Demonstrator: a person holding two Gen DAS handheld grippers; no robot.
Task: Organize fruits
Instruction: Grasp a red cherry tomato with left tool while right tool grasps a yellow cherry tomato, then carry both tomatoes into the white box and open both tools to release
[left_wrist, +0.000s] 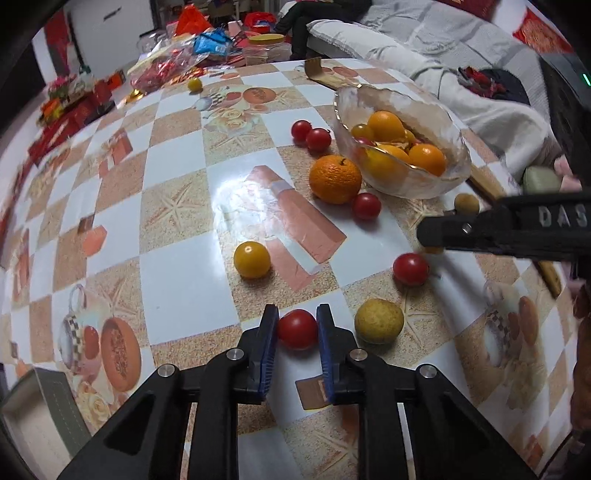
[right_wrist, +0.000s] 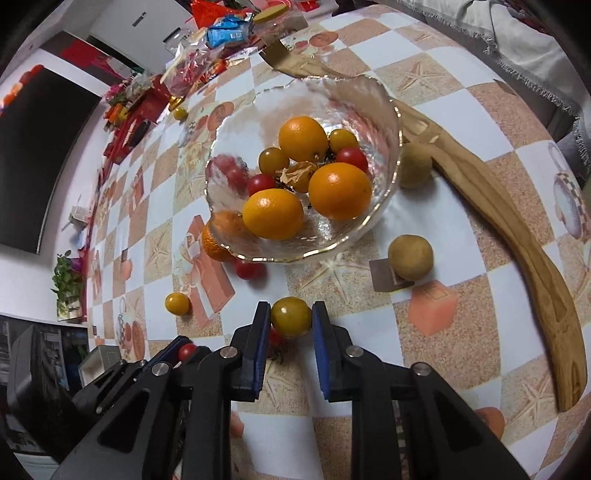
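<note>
A glass bowl (left_wrist: 424, 184) (right_wrist: 369, 99) holds several oranges and small tomatoes. My left gripper (left_wrist: 297, 325) is shut on a red cherry tomato (left_wrist: 297, 329). My right gripper (right_wrist: 290, 317) is shut on a yellow-green tomato (right_wrist: 291, 316), just in front of the bowl; it shows as a black bar in the left wrist view (left_wrist: 498, 229). Loose on the table lie a mandarin (left_wrist: 335, 179), red tomatoes (left_wrist: 410, 268) (left_wrist: 366, 206) (left_wrist: 310, 134), a yellow tomato (left_wrist: 252, 259) and a yellowish round fruit (left_wrist: 378, 321).
Two tan round fruits (right_wrist: 410, 257) (right_wrist: 415, 166) lie right of the bowl beside a long curved wooden tray (right_wrist: 517, 229). Snack bags and red boxes (left_wrist: 177, 62) crowd the table's far left. A sofa with blankets (left_wrist: 443, 55) is behind the table.
</note>
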